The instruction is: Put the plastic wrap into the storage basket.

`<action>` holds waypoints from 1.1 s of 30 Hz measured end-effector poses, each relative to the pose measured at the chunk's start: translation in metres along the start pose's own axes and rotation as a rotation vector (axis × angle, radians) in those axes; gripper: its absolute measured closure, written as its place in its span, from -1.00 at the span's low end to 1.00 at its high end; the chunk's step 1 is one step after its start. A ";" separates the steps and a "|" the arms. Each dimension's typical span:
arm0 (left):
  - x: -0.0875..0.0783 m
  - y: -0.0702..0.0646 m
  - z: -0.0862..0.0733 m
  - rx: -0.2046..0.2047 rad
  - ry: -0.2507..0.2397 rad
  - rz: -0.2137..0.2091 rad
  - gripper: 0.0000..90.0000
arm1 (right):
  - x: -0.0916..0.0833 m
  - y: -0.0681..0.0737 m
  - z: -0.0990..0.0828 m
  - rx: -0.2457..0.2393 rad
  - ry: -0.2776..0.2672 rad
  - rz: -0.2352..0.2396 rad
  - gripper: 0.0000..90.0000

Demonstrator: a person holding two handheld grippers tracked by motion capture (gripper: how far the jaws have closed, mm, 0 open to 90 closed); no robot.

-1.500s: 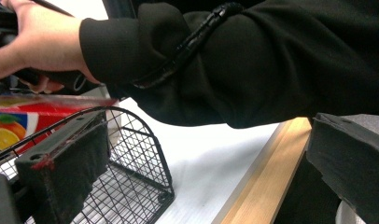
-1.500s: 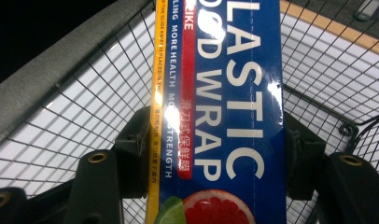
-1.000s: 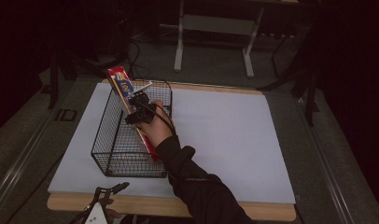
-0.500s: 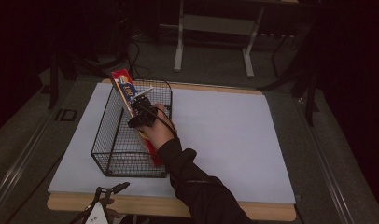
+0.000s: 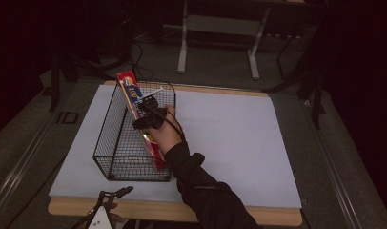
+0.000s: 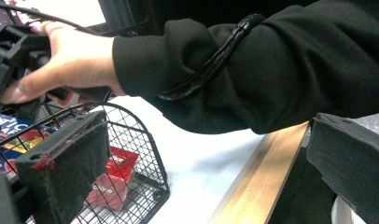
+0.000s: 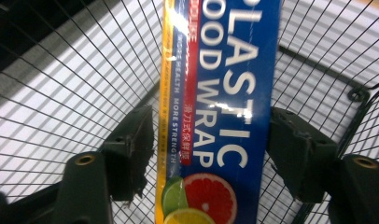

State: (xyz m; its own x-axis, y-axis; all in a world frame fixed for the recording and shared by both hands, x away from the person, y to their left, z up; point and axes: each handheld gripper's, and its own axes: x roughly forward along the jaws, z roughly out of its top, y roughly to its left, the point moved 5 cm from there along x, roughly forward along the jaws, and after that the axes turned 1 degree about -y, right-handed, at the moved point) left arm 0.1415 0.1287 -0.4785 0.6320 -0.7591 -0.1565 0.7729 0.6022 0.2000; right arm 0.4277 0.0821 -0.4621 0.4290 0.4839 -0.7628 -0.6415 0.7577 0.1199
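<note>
A long box of plastic food wrap (image 5: 129,89), red and blue, leans aslant in a black wire basket (image 5: 116,143), its far end sticking up over the far rim. My right gripper (image 5: 145,113) reaches into the basket at the box's middle. In the right gripper view the box (image 7: 225,93) lies between the jaws of the right gripper (image 7: 211,140), which have just been opening, so a thin gap shows at each pad. My left gripper (image 5: 116,193) hovers at the table's near edge, and in its own view the left gripper (image 6: 211,158) stands wide open around nothing.
The basket stands on the left half of a white mat (image 5: 239,138) over a wooden table (image 5: 258,217). Past the far edge are a metal table frame (image 5: 220,28) and cables on the floor. The right sleeve (image 6: 253,65) crosses close before the left gripper.
</note>
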 end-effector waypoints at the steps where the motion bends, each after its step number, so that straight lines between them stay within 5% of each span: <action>1: 0.000 0.000 0.000 0.000 0.001 -0.001 -1.00 | -0.003 0.000 0.001 -0.007 -0.007 0.004 -0.30; 10: 0.004 0.000 -0.002 -0.004 0.018 -0.009 -1.00 | -0.040 0.000 0.000 -0.107 -0.064 0.081 -0.69; 20: 0.006 -0.001 -0.003 -0.003 0.028 -0.019 -1.00 | -0.066 -0.021 -0.014 -0.165 -0.110 0.067 -0.72; 33: 0.008 -0.001 -0.004 0.001 0.034 -0.020 -1.00 | -0.099 -0.062 -0.052 -0.161 -0.148 0.049 -0.70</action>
State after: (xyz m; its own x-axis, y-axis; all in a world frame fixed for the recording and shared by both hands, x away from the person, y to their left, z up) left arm 0.1457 0.1231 -0.4835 0.6177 -0.7623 -0.1930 0.7855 0.5866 0.1970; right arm 0.3919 -0.0354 -0.4267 0.4760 0.5860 -0.6557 -0.7518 0.6580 0.0422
